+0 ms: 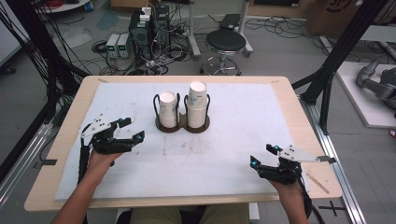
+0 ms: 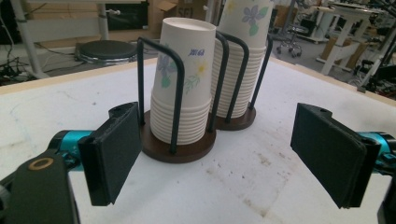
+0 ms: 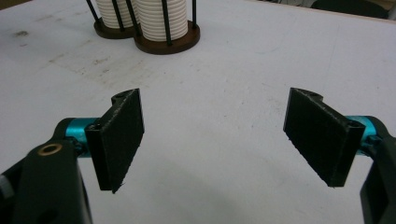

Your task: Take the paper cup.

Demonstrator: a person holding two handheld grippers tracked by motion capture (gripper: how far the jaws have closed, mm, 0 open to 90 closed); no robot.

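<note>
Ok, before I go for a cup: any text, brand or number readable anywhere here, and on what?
Small blue print on the front cup stack, near the rim: too blurred to read.
Dark lettering on the cardboard box on the floor behind the table: cut off by the frame edge, unreadable.
Nothing readable on the cup holder, the table or either gripper.

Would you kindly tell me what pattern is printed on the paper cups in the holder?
The paper cups are white with blue and yellow flowers, clearest in the left gripper view.
</note>
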